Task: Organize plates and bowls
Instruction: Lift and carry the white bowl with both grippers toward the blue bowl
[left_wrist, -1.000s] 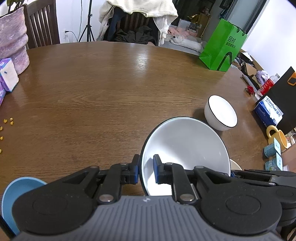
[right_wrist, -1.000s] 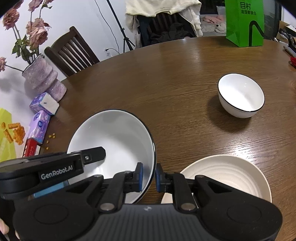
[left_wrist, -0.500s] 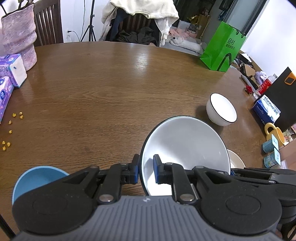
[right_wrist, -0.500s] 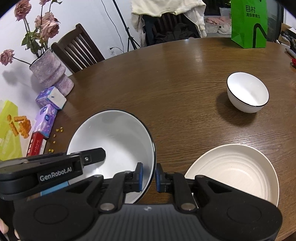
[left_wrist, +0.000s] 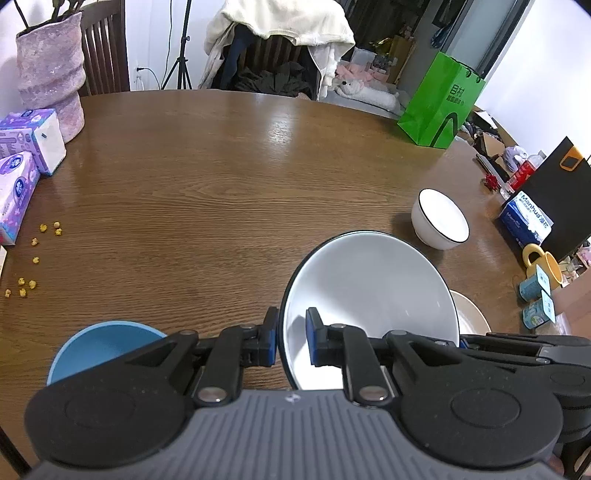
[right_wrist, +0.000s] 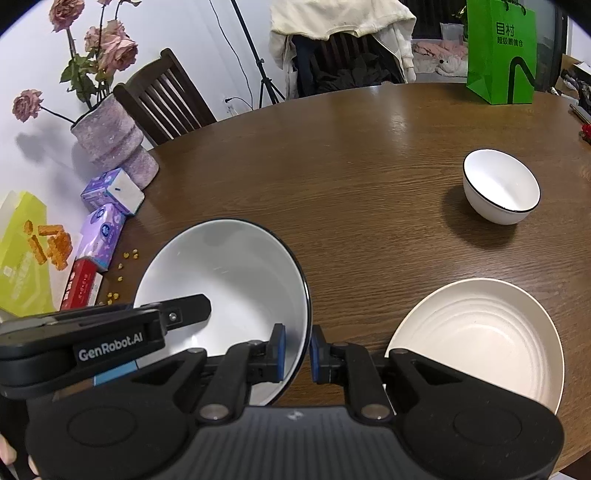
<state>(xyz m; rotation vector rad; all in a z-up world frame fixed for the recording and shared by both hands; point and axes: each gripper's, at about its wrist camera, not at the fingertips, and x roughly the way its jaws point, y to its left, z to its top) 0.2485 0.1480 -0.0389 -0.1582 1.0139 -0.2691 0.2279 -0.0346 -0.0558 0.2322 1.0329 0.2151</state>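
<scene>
A large white bowl with a black rim (left_wrist: 369, 295) is held above the brown table by both grippers. My left gripper (left_wrist: 291, 343) is shut on its left rim. My right gripper (right_wrist: 297, 350) is shut on its right rim; the bowl also shows in the right wrist view (right_wrist: 229, 280). A small white black-rimmed bowl (left_wrist: 439, 219) (right_wrist: 500, 186) stands further right. A cream ribbed plate (right_wrist: 480, 339) (left_wrist: 471, 310) lies on the table just right of the held bowl. A blue bowl (left_wrist: 103, 343) sits at the near left.
A green bag (left_wrist: 441, 101) stands at the far right. A pink vase (left_wrist: 50, 74) and tissue packs (left_wrist: 33, 136) are at the left, with yellow crumbs (left_wrist: 37, 251) nearby. Mugs (left_wrist: 539, 269), a tissue box (left_wrist: 526, 219) and a black bag crowd the right edge.
Both grippers have risen and drawn back with the large bowl. More of the table, the blue bowl and the cream plate have come into view.
</scene>
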